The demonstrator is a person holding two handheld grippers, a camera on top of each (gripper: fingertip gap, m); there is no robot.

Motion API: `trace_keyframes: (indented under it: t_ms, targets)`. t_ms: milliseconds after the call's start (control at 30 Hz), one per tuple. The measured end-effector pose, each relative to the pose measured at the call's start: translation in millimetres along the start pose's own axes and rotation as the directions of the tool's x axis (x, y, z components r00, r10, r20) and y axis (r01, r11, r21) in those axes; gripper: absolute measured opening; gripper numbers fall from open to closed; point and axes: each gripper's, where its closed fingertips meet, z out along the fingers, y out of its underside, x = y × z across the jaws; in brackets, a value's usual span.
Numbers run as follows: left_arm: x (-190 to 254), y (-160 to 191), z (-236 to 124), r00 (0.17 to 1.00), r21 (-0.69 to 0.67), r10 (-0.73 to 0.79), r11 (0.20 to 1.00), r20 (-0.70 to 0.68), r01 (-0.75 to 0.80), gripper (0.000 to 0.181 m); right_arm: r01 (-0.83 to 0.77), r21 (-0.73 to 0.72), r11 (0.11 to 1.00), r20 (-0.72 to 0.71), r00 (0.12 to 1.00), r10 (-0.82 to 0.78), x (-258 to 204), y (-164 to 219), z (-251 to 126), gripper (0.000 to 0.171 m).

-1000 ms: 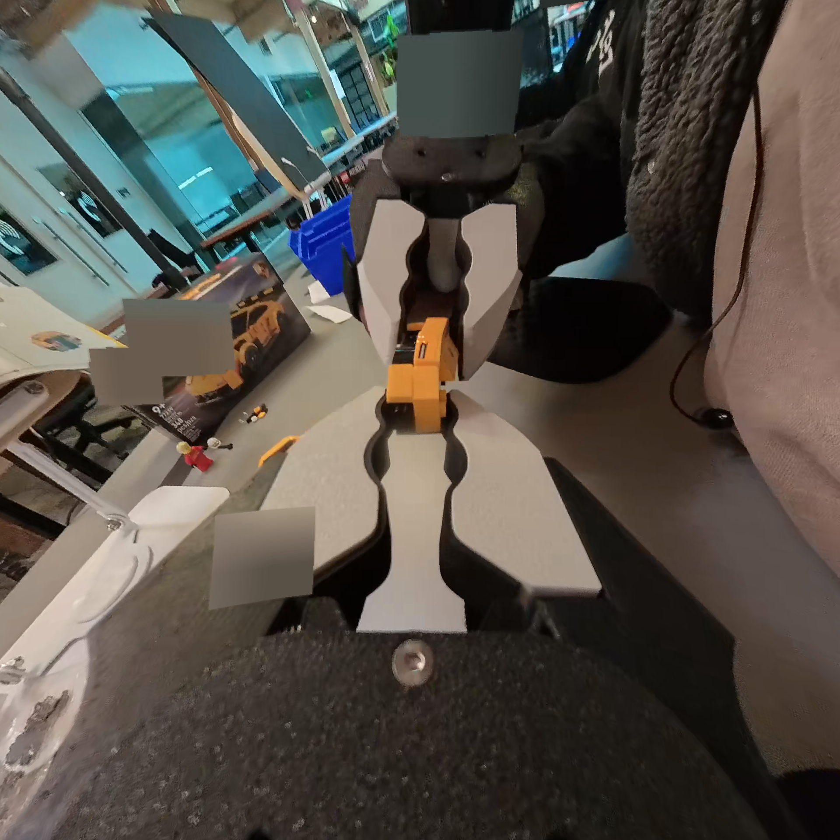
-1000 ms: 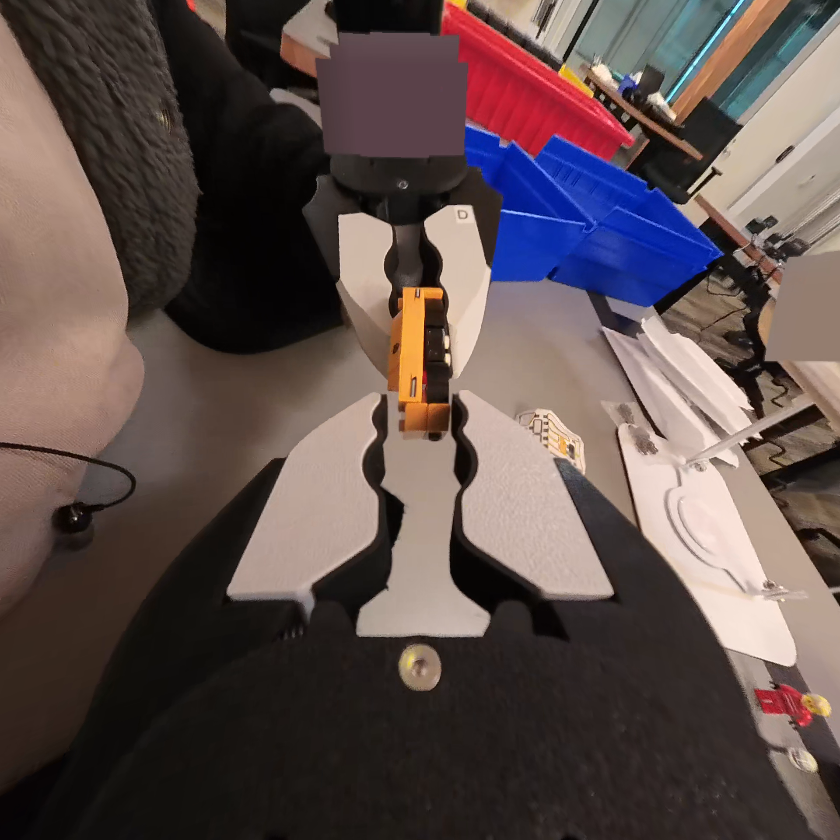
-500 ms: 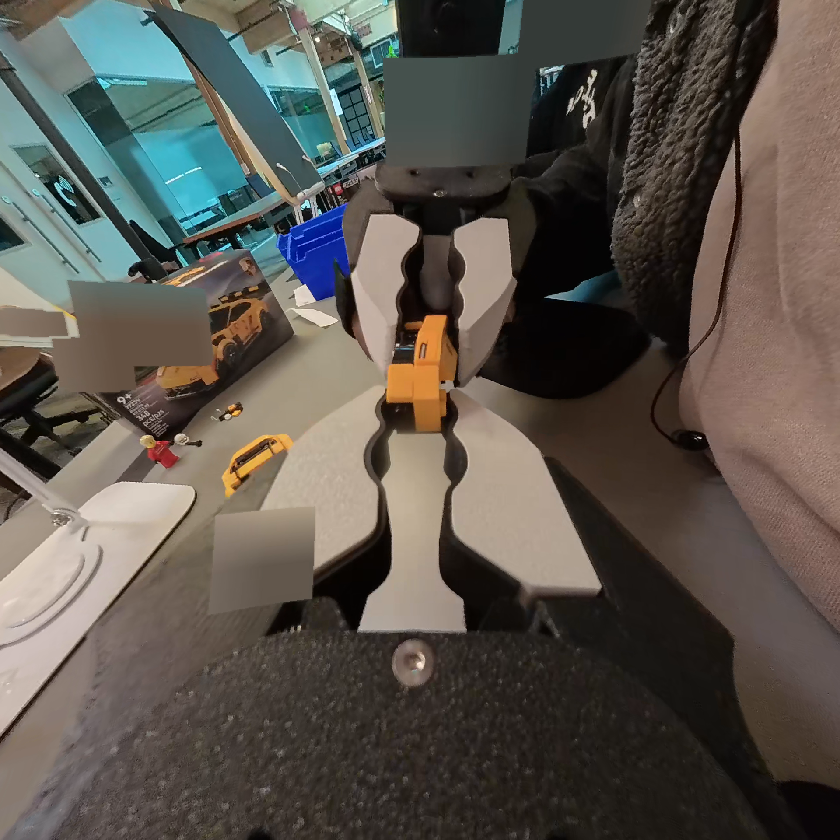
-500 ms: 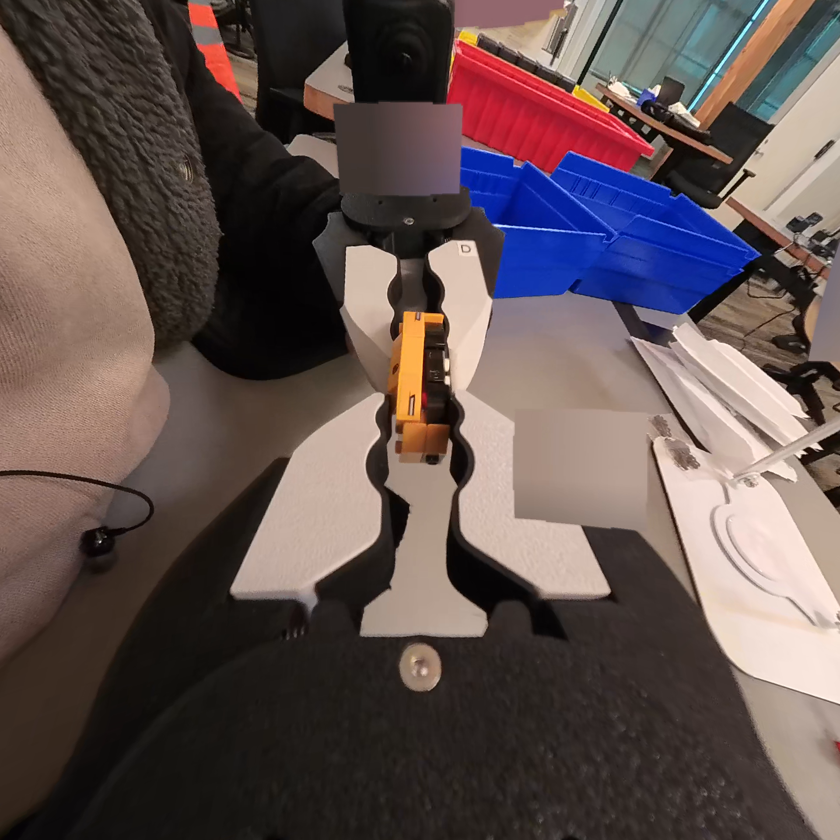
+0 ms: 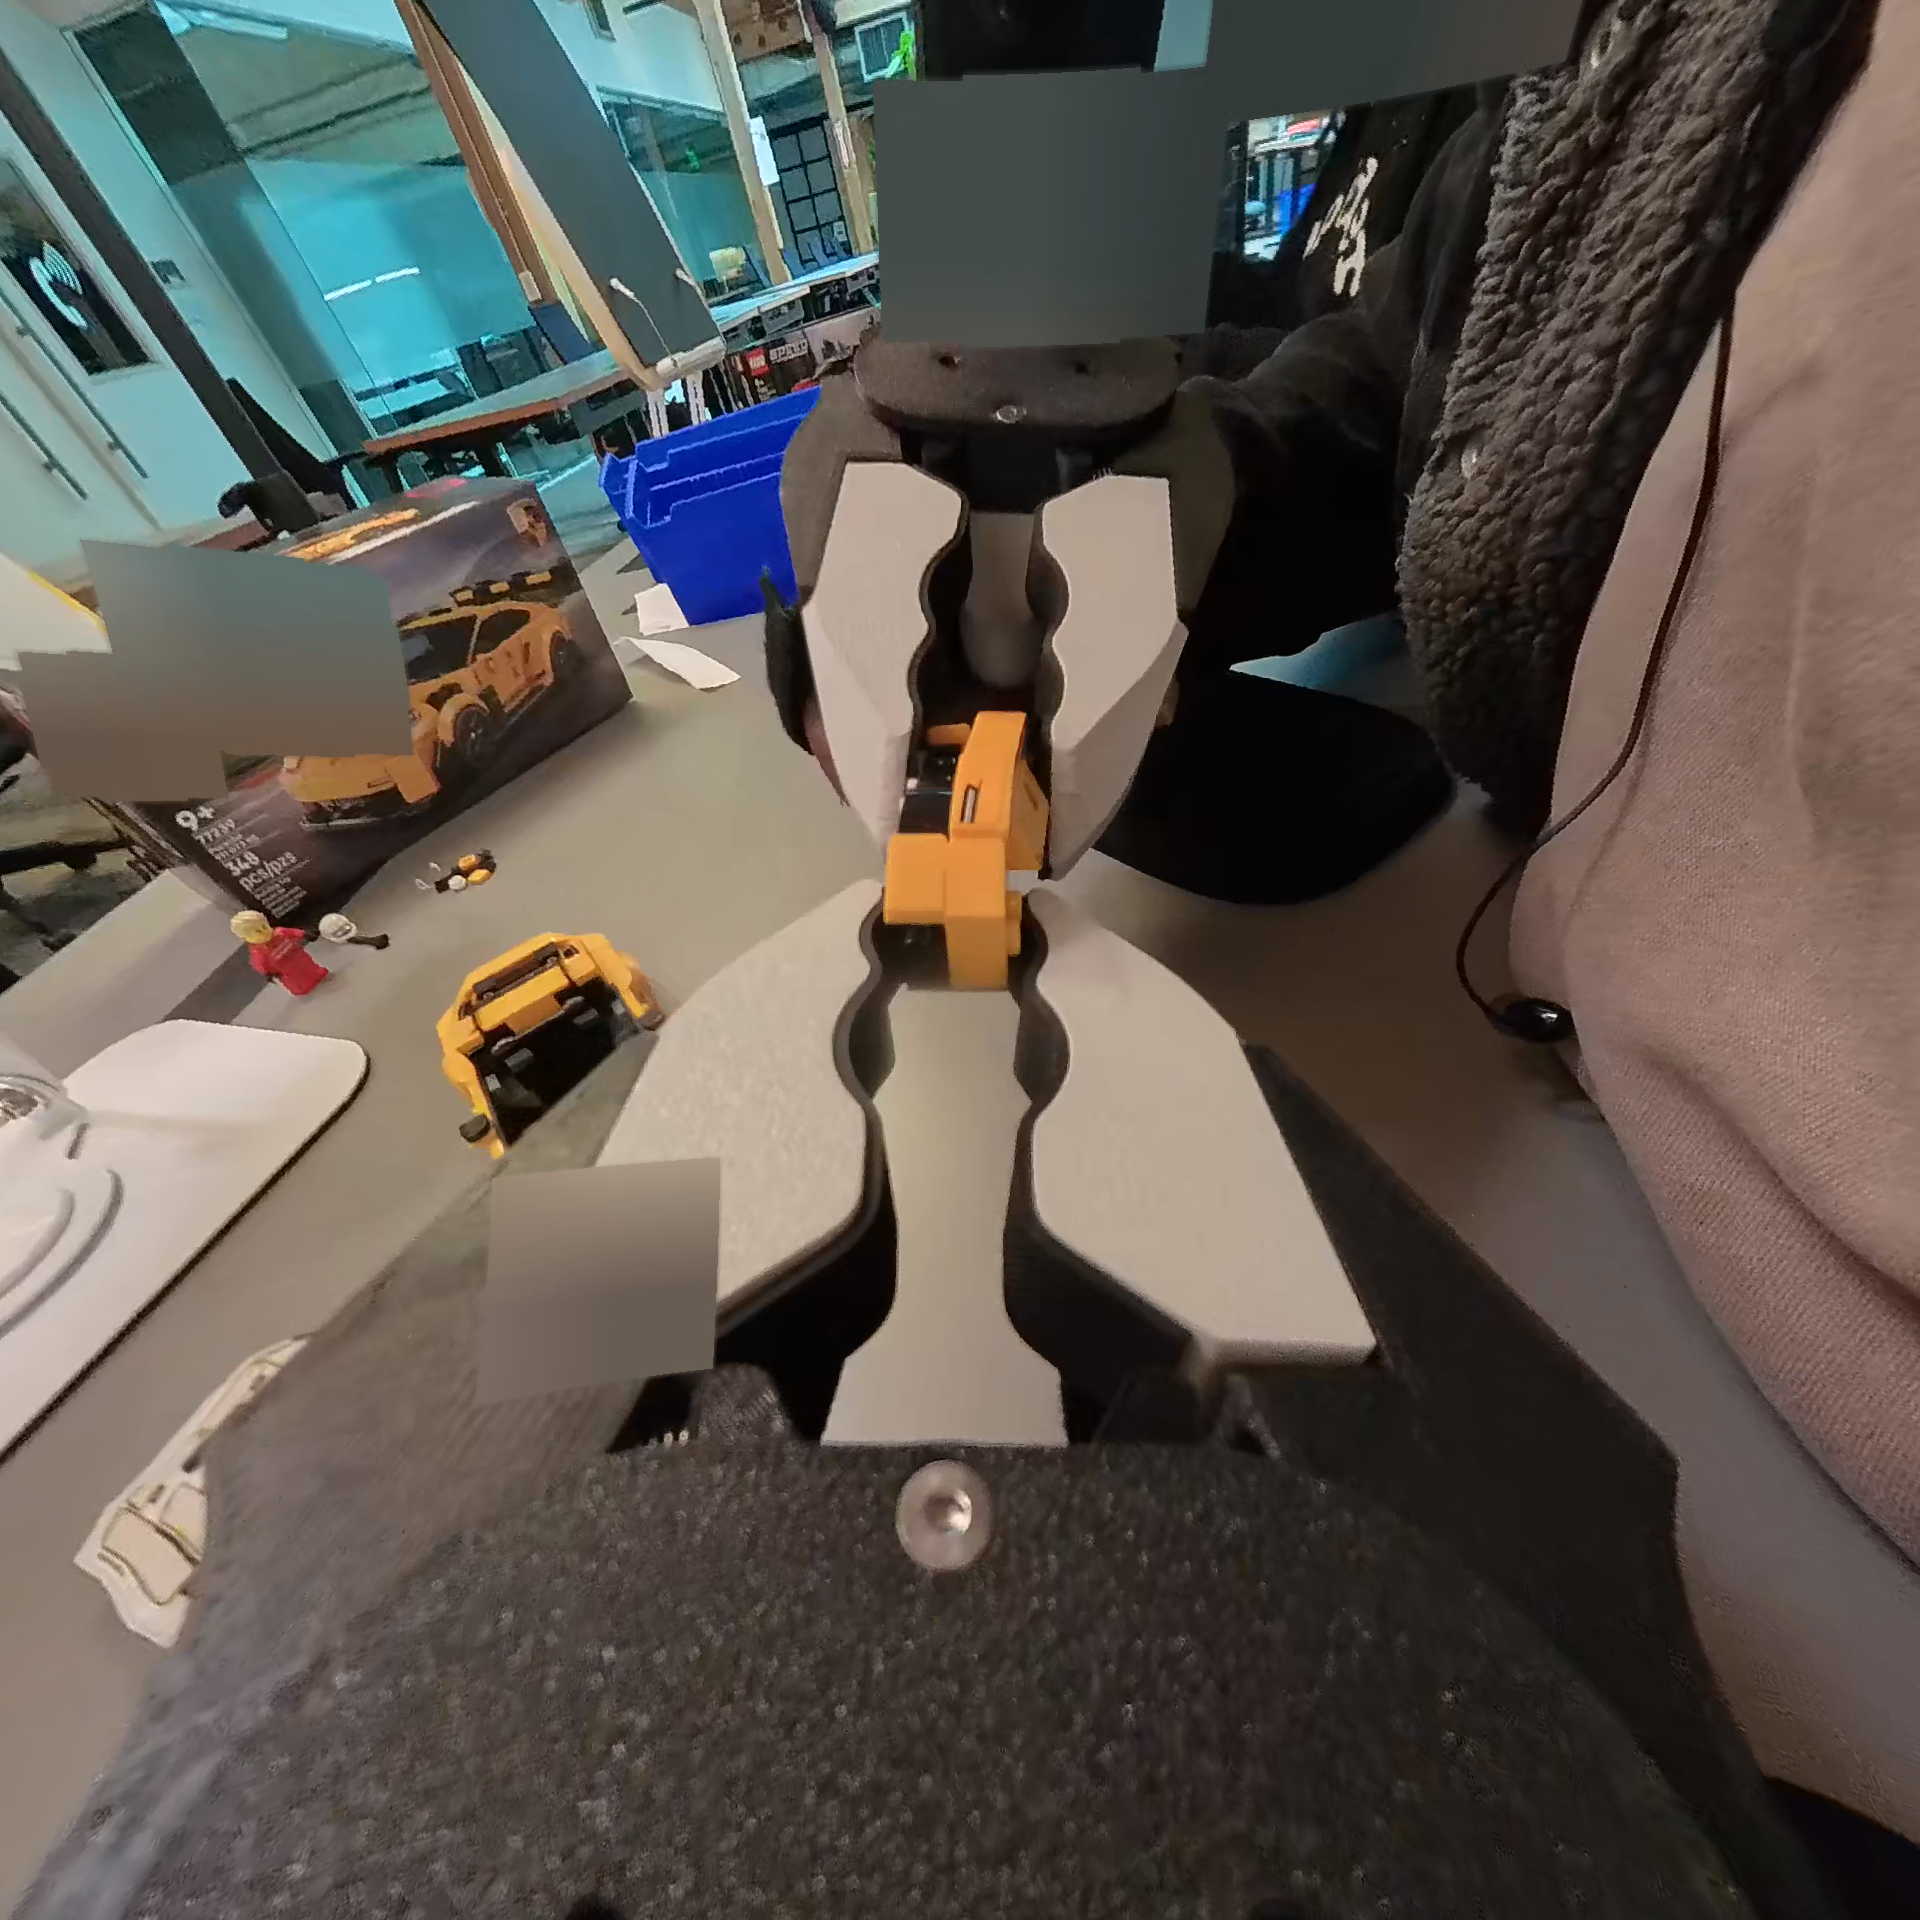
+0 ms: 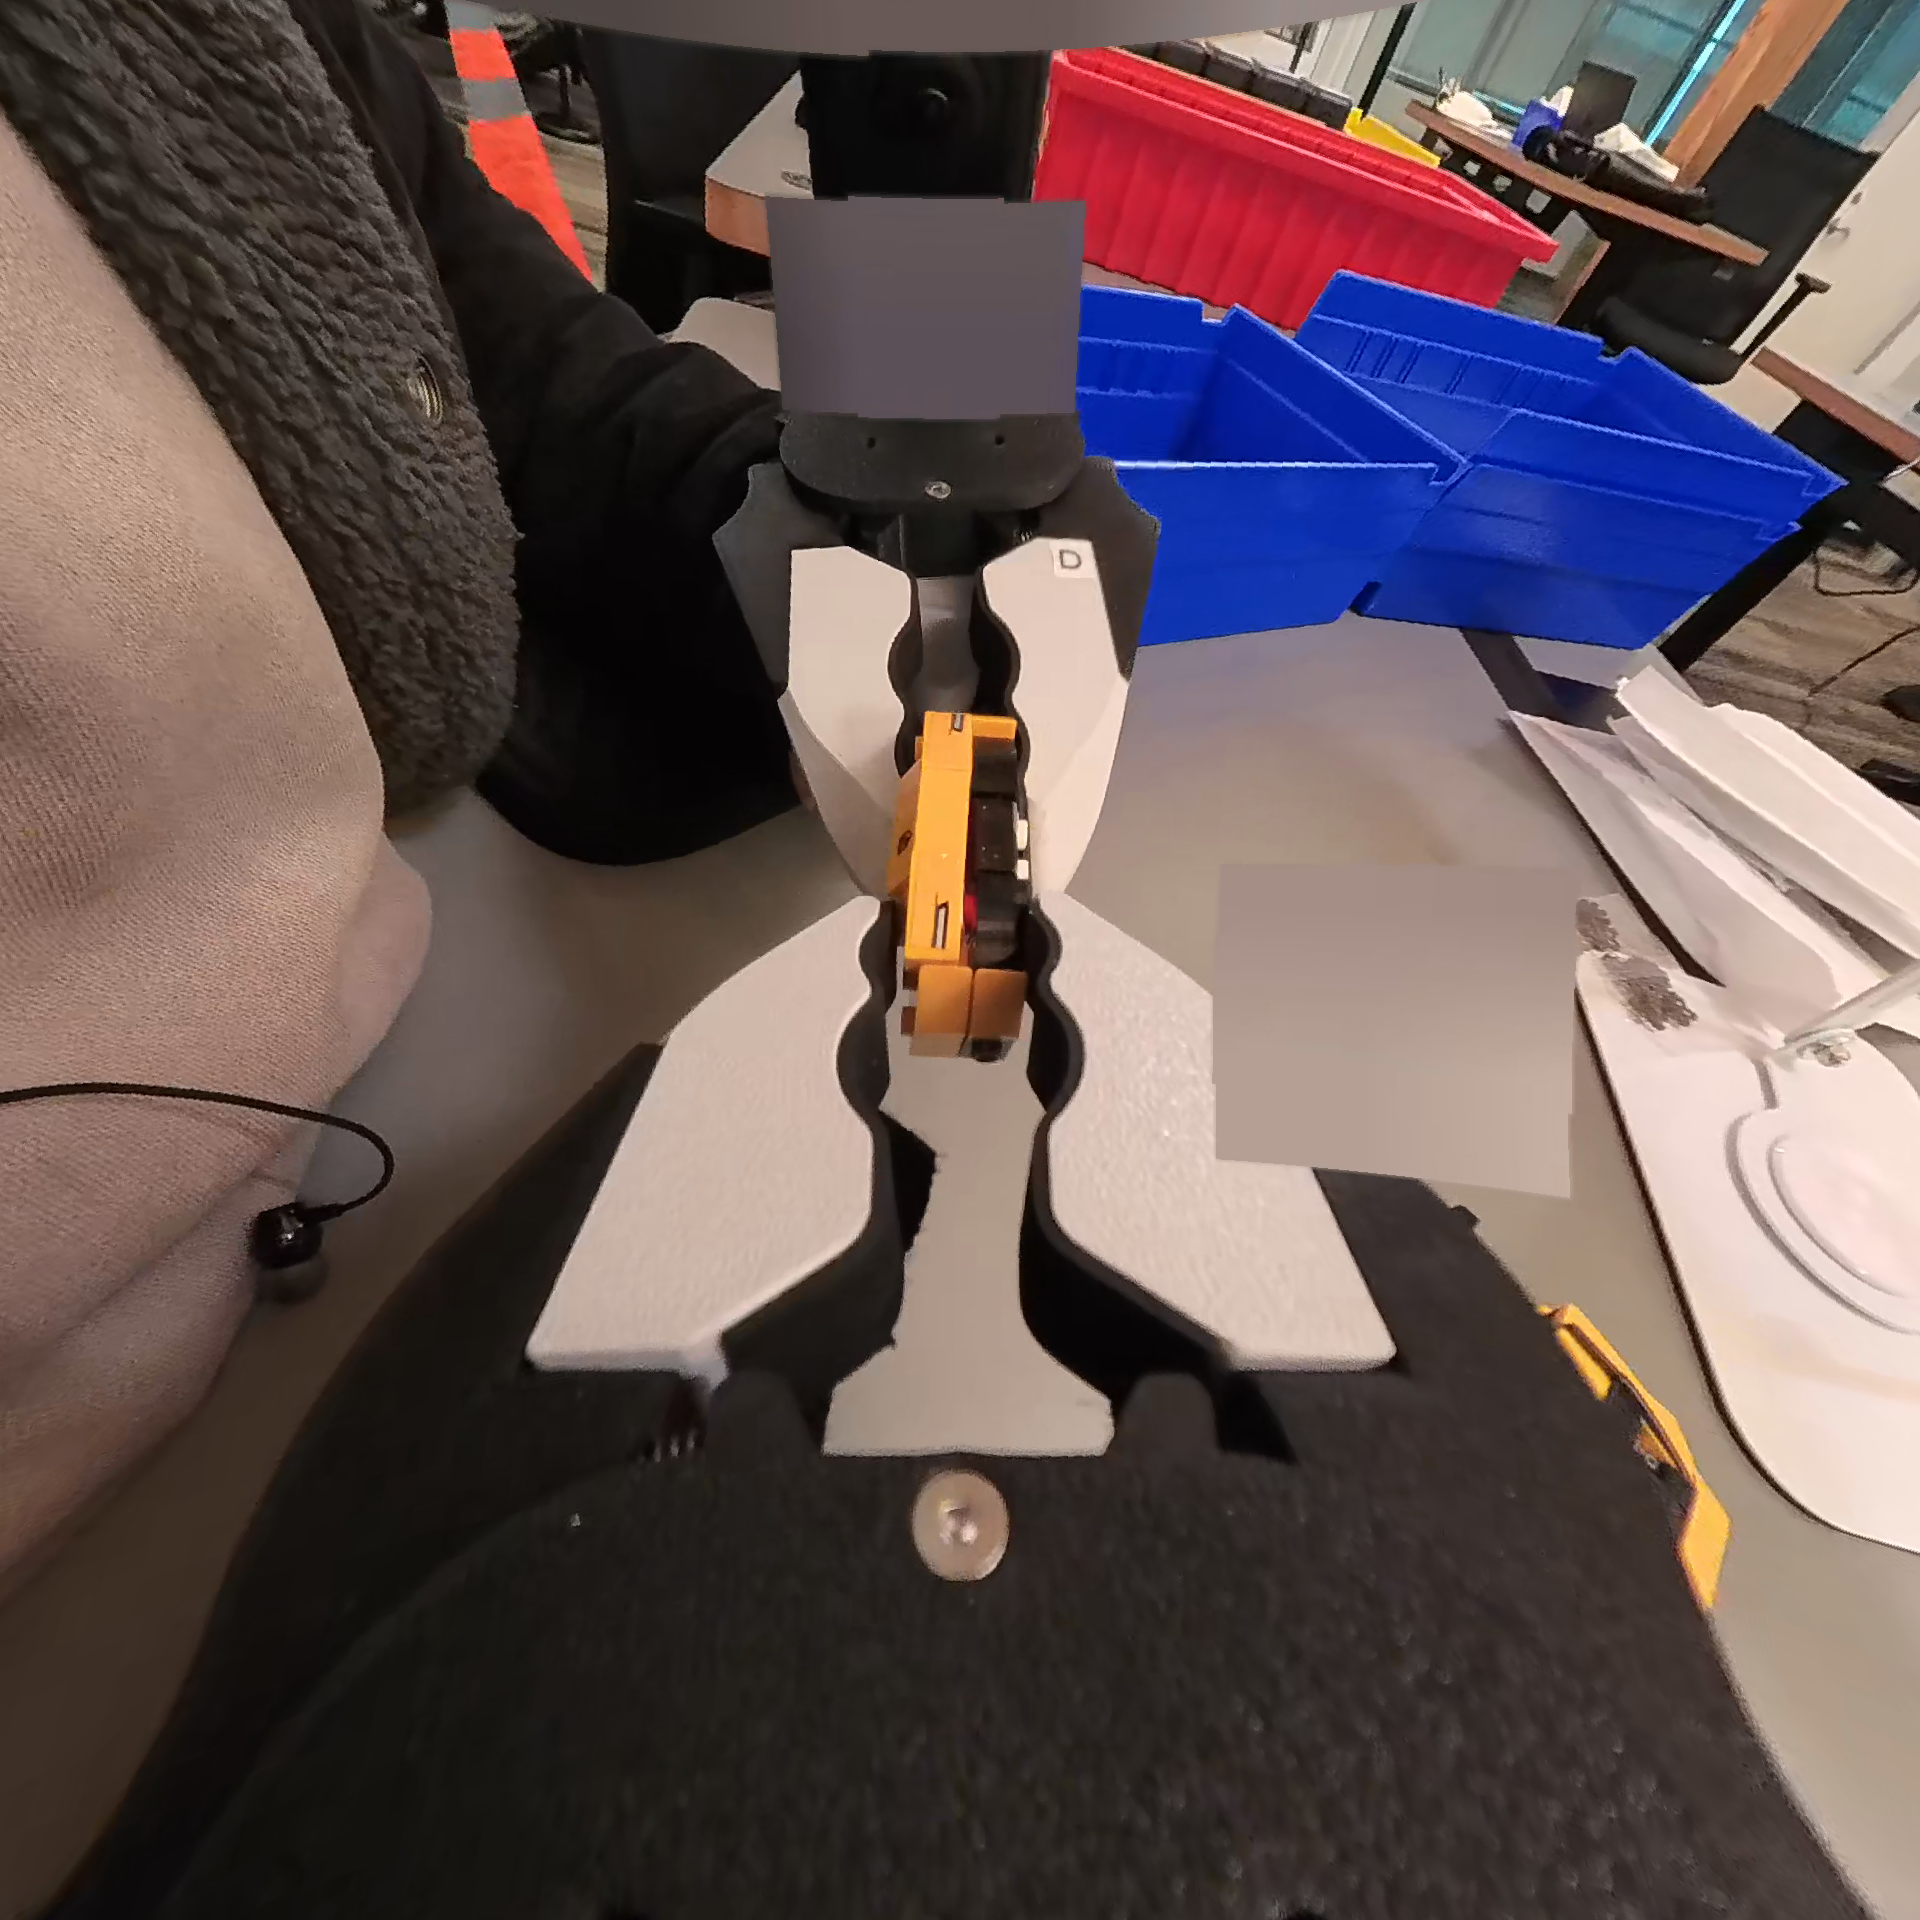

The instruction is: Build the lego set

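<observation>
left gripper [image 5: 951, 961] & right gripper [image 6: 961, 1023] both clamped on the small orange lego sub-assembly [image 5: 961, 852] btwn them: light, stiff, prob pops apart under twist, so grip flat sides.

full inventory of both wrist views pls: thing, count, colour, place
lego piece: 1, orange and black, in the air, gripped from both ends
car body: 1, orange, on the table left of the left gripper
lego box: 1, dark with a yellow car picture, far left on the table
minifigure: 1, red, in front of the box
small parts: a few, orange and white, near the box
blue bins: at least 2, far end of the table
red bin: 1, behind the blue bins
white pad: 1, right side in right wrist view
table: 1, grey
left gripper: 1, white fingers, shut on the piece
right gripper: 1, white fingers, shut on the piece
</observation>
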Motion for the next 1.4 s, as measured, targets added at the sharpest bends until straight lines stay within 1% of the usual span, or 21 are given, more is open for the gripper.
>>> trace_keyframes:
  t_ms: [133,233,400,433,467,500,633,933,1100,1167,1267,1400]
  targets:
    - [0.6,1.0,0.4,0.998,0.002,-0.066,0.998,-0.008,0.066,0.021,-0.015,0.0,1.0,0.005,1.0,0.015,-0.3,0.9,0.1,0.023]
    - [1.8,1.6,0.3,0.996,0.009,-0.086,0.996,-0.013,0.086,0.021,-0.008,0.002,1.0,0.006,1.0,0.008,-1.5,1.5,-0.5,0.024]
    - [1.6,3.4,-0.4,0.995,0.009,-0.095,0.995,-0.011,0.095,0.02,-0.042,0.017,0.999,0.03,0.999,0.041,-3.2,0.2,-3.7,0.026]
    - [1.6,3.8,-0.2,0.996,0.007,-0.092,0.996,-0.009,0.092,0.02,-0.049,0.022,0.999,0.031,0.998,0.048,-3.1,-0.4,-4.3,0.026]
    - [2.4,3.9,0.1,0.996,0.005,-0.09,0.996,-0.013,0.09,0.021,-0.059,0.025,0.998,0.028,0.998,0.058,-2.1,-0.5,-4.7,0.02]
    - [2.6,3.9,0.5,0.996,0.005,-0.089,0.996,-0.011,0.089,0.021,-0.059,0.031,0.998,0.026,0.998,0.058,-1.6,-0.7,-5.3,0.018]
    - [4.3,7.3,1.2,0.993,0.003,-0.121,0.993,-0.009,0.121,0.02,-0.072,0.026,0.997,0.032,0.997,0.071,-3.7,2.2,-4.7,0.018]
    - [5.1,8.0,-0.5,0.999,0.001,-0.048,0.999,0.009,0.048,0.02,-0.007,0.057,0.998,-0.01,1.0,0.008,-6.9,1.6,-3.5,0.018]
    - [5.0,6.0,-1.2,0.999,0.006,0.042,0.999,0.034,-0.043,0.02,0.055,0.046,0.997,-0.048,0.997,-0.053,-7.9,0.8,-4.0,0.018]
    - [4.1,5.8,-1.8,0.998,0.006,0.053,0.999,0.041,-0.054,0.02,0.055,0.049,0.997,-0.045,0.998,-0.053,-8.1,0.6,-4.8,0.025]
    - [2.9,5.9,-2.8,0.997,0.005,0.058,0.998,0.046,-0.058,0.02,0.058,0.051,0.997,-0.049,0.997,-0.055,-7.1,0.2,-6.2,0.025]
    - [3.3,8.8,-1.5,0.998,-0.006,0.054,0.999,0.042,-0.054,0.02,0.009,0.058,0.998,-0.019,1.0,-0.008,-7.6,0.6,-5.9,0.025]
